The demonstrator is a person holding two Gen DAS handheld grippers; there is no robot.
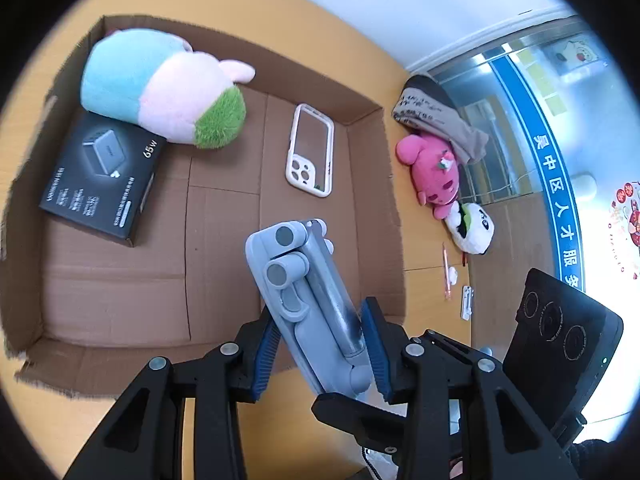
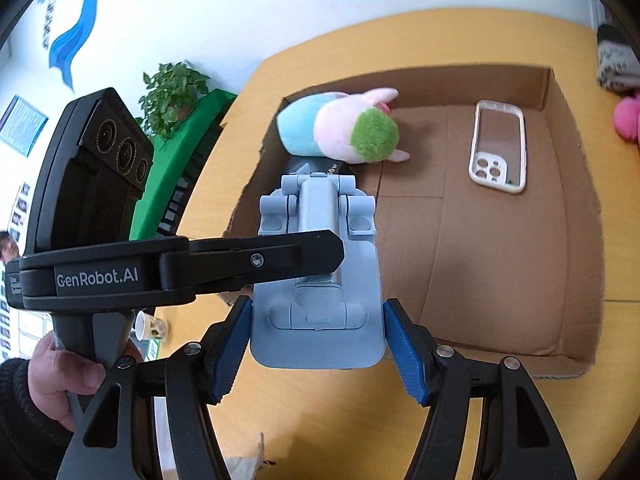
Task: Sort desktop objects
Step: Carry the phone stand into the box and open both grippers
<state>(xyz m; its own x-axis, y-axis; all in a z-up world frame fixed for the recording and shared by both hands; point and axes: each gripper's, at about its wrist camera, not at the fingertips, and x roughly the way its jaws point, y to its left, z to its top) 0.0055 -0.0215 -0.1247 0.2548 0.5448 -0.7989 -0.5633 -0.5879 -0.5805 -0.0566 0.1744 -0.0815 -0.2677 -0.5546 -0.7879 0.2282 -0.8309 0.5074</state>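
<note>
Now the left gripper [image 1: 324, 344] clamps the grey folding phone stand [image 1: 308, 292] over the cardboard box [image 1: 120, 292]; the right gripper [image 2: 316, 344] brackets its base, jaws apart, contact unclear. Ahead lies the phone case [image 1: 310, 150].

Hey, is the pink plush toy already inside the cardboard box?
No, the pink plush toy lies on the yellow table outside the cardboard box, beyond its right wall.
</note>
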